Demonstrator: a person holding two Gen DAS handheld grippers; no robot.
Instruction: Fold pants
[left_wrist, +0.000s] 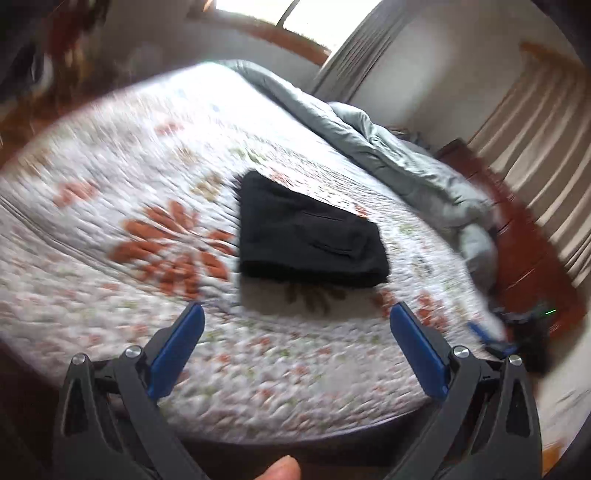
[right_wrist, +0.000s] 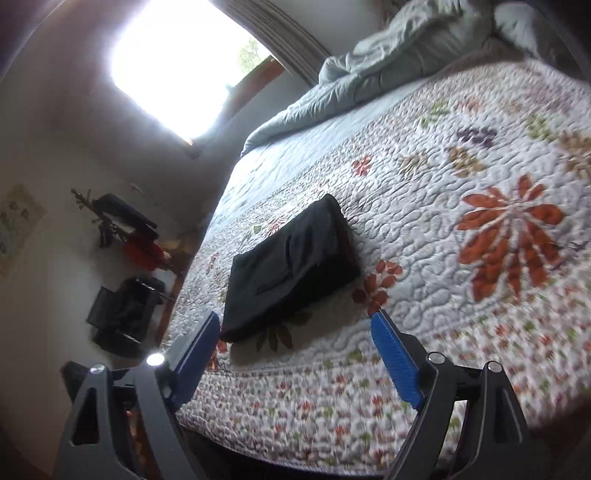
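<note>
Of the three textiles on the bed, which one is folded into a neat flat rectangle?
The black pants, lying on the floral quilt. The grey comforter is crumpled at the far end of the bed.

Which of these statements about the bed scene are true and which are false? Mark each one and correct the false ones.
1. The black pants lie folded into a compact rectangle on the floral quilt. True.
2. The left tool is clamped on the pants. False: it is open with nothing between its fingers, clear of the pants.
3. The right tool is open and holds nothing. True.
4. A grey-green duvet is bunched up at the far end of the bed. True.
5. The pants hang over the bed's edge. False: they rest wholly on the quilt.
</note>
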